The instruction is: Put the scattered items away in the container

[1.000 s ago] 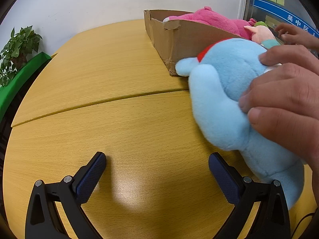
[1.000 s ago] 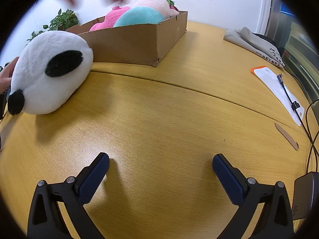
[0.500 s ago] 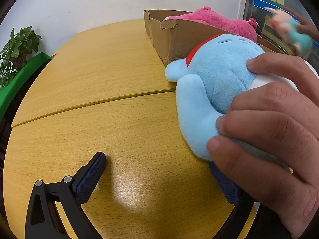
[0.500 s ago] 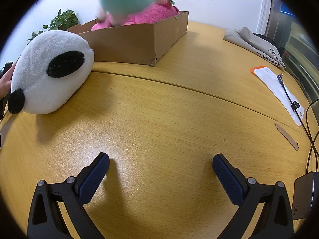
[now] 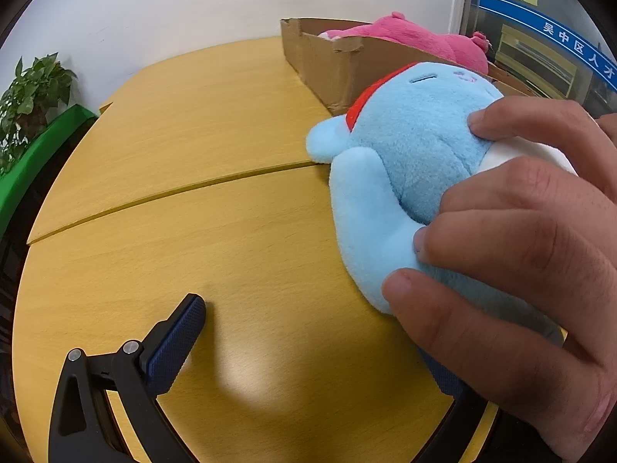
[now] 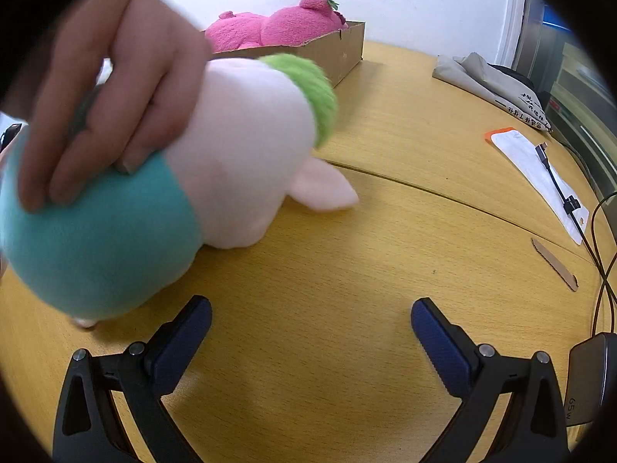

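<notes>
Nearest the right wrist camera, the right gripper (image 6: 311, 332) rests with its jaws spread wide over the bare wooden table (image 6: 347, 270), holding nothing. At about ten o'clock from it, a bare hand (image 6: 112, 88) presses on a teal, pale-pink and green plush toy (image 6: 185, 177) lying on the table. Beyond, at twelve o'clock, the cardboard box (image 6: 339, 58) already holds a pink plush (image 6: 270, 27).

In the left wrist view, the left gripper (image 5: 308, 347) shows one blue pad at seven o'clock; the other finger is mostly hidden under a hand (image 5: 520, 270), though the spacing suggests the jaws are wide and empty. That hand grips a light blue plush with a red collar (image 5: 405, 154) at two o'clock, just beside the box (image 5: 331, 61).

By this evidence the tidying has barely begun: one toy is boxed, at least two lie outside, and neither gripper has taken one.

Only the right view shows the teal toy, the cable (image 6: 601, 254) and the folded cloth (image 6: 489, 81); only the left shows the blue plush and the potted plant (image 5: 31, 92).
</notes>
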